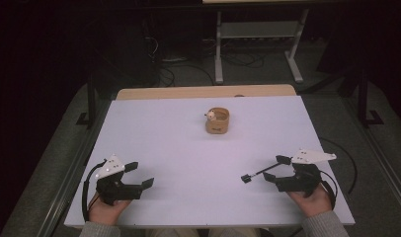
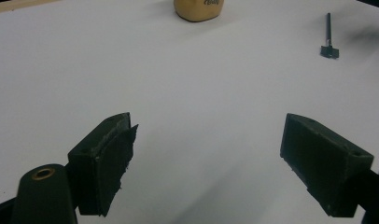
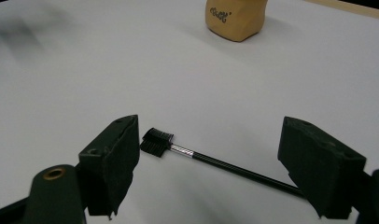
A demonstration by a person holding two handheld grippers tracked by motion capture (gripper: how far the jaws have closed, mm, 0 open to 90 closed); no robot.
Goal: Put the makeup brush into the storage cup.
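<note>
A wide white table takes up the middle of the high view, with a wooden strip along its far edge and a dark floor with a metal stand and cables beyond. At the near left corner a person's hand holds the left gripper low over the tabletop; its two black jaws stand wide apart with bare table between them, holding nothing. At the near right the other hand holds the right gripper, jaws likewise spread wide and gripping nothing. In the right gripper view a small black brush lies flat on the table between those jaws, its bristled head just beside the left jaw and its thin handle running back toward the right jaw; whether it touches either I cannot tell. Far centre on the table sits a small tan cup with lettering on its side and a pale little object at its rim, well apart from both grippers
</note>
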